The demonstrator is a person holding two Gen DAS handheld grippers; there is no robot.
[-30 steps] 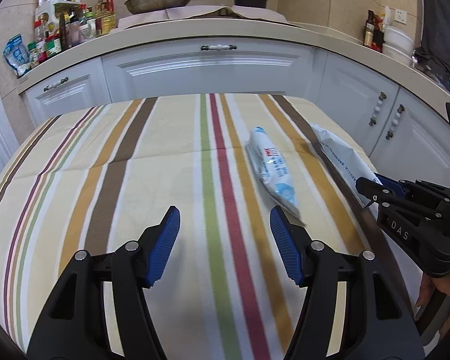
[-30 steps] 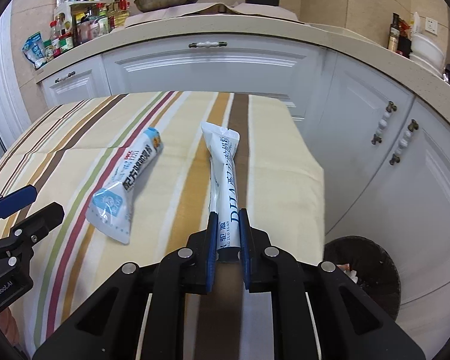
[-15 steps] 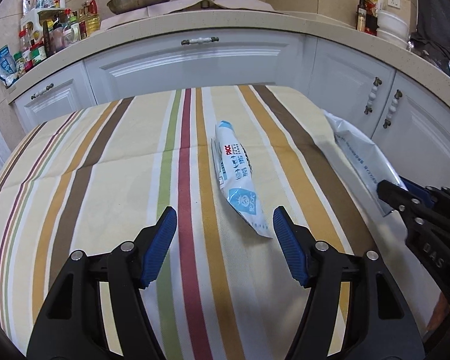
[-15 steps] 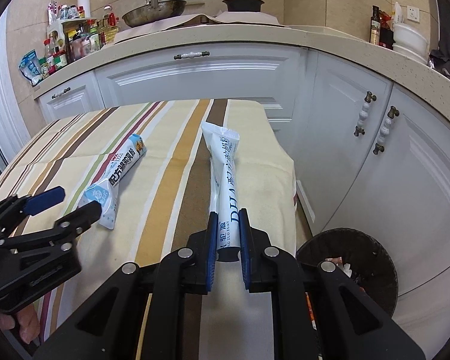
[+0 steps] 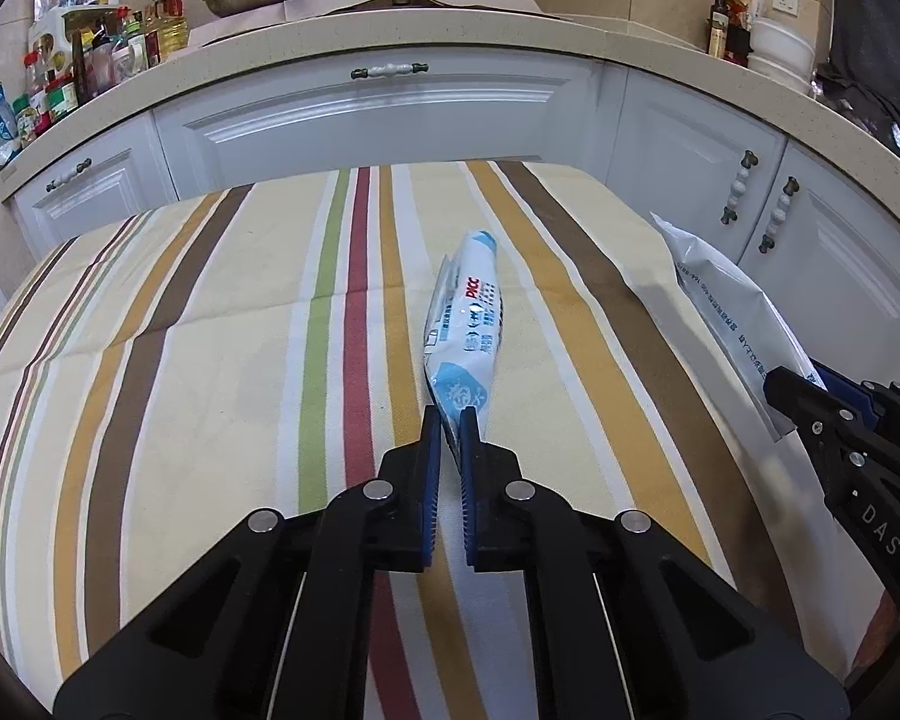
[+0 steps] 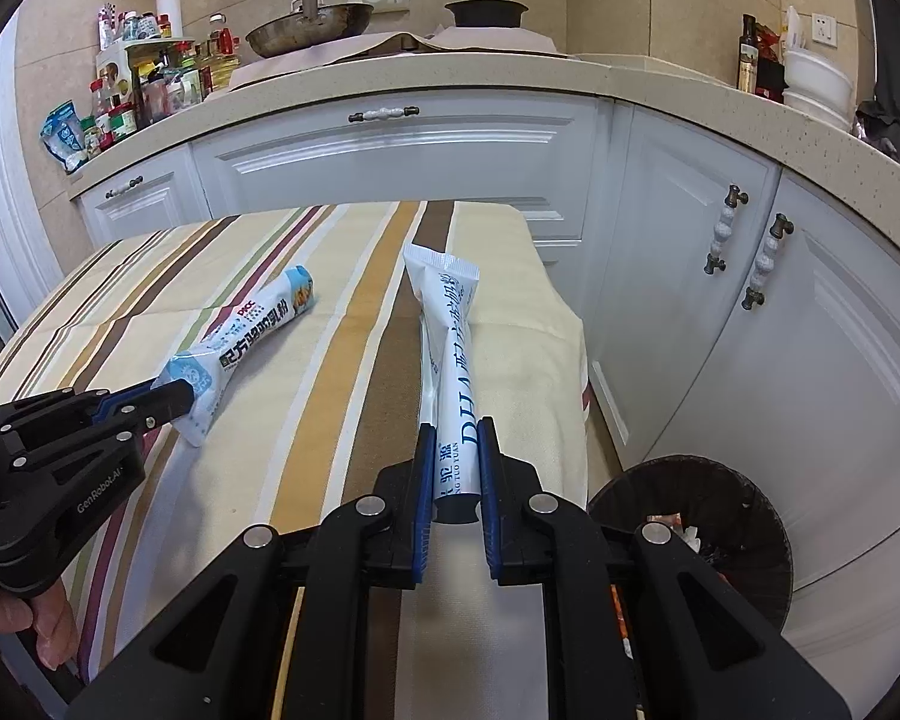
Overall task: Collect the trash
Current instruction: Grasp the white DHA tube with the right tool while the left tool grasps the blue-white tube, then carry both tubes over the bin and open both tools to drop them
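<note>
A blue and white snack pouch point(image 5: 465, 324) lies on the striped tablecloth point(image 5: 210, 330). My left gripper point(image 5: 450, 420) has its jaws closing on the pouch's near end, and the blue pads press on it. The right wrist view shows the same pouch point(image 6: 252, 336) pinched by the left gripper point(image 6: 168, 393). My right gripper point(image 6: 455, 429) is shut on a long white pouch point(image 6: 447, 312) with blue lettering, held over the cloth's right edge. That white pouch point(image 5: 726, 300) and the right gripper point(image 5: 810, 384) also show at the right of the left wrist view.
A dark round trash bin point(image 6: 720, 498) with some litter inside stands on the floor right of the table, below the right gripper. White cabinets point(image 6: 402, 156) and a counter with bottles, a pan and a pot curve behind. A hand point(image 6: 48, 624) grips the left tool.
The left gripper moved in until the blue and white pouch lay between its open jaws, then closed on the pouch's near end. The right gripper kept hold of the white pouch.
</note>
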